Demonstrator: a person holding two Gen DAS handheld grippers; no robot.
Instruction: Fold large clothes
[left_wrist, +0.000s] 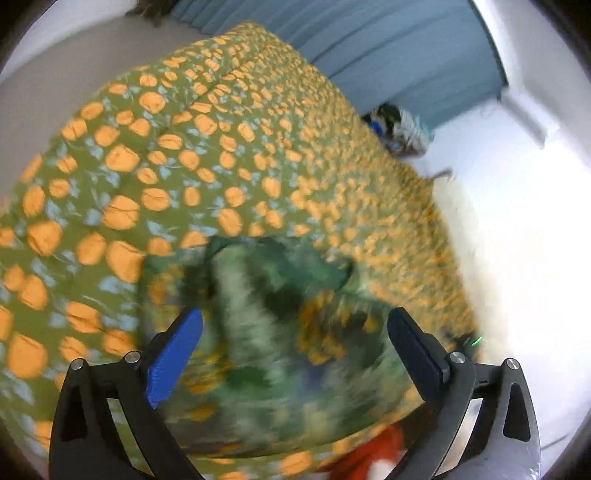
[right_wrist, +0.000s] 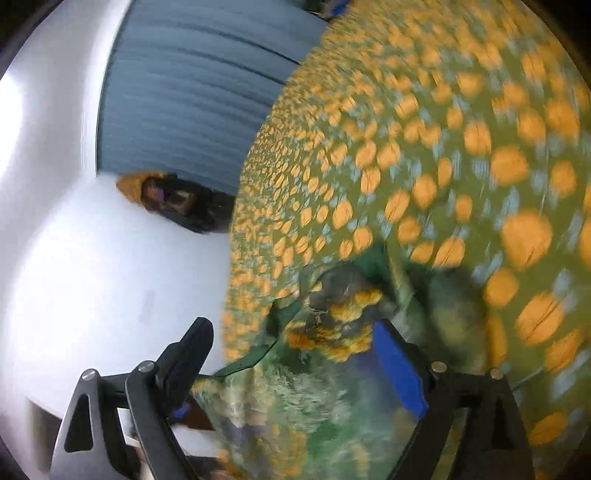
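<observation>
**A:** Blue pads line both tools. On the left gripper (left_wrist: 293, 332) the jaws stand wide, with a blurred bunch of green printed cloth lying between them but no pad pressing on it. What of the other side?

**B:** The right gripper (right_wrist: 295, 350) is likewise spread wide. A dark green hem (right_wrist: 258, 360) and a crumpled fold of the same cloth sit in the gap, close to the blue pad on the right, yet nothing is clamped.

**A:** Beyond the fingers, then: the garment (left_wrist: 207, 155), olive green with orange blossoms and pale blue leaves, spreads across the white surface (left_wrist: 517, 258), reaching toward the blue pleated curtain (left_wrist: 406, 48).

**B:** The right view agrees; the print fills the right side, white surface (right_wrist: 92, 277) to the left, a dark cluttered heap (right_wrist: 177, 203) far off near the curtain.

**A:** Progress, as a judgement: one edge appears laid over the body of the garment and let go, so a fold seems set down. Motion blur hides how neat it lies.

**B:** Left to do, probably: smoothing and further folds, since the cloth is broad and uncompact. A red item (left_wrist: 369, 454) shows at the near edge.
</observation>
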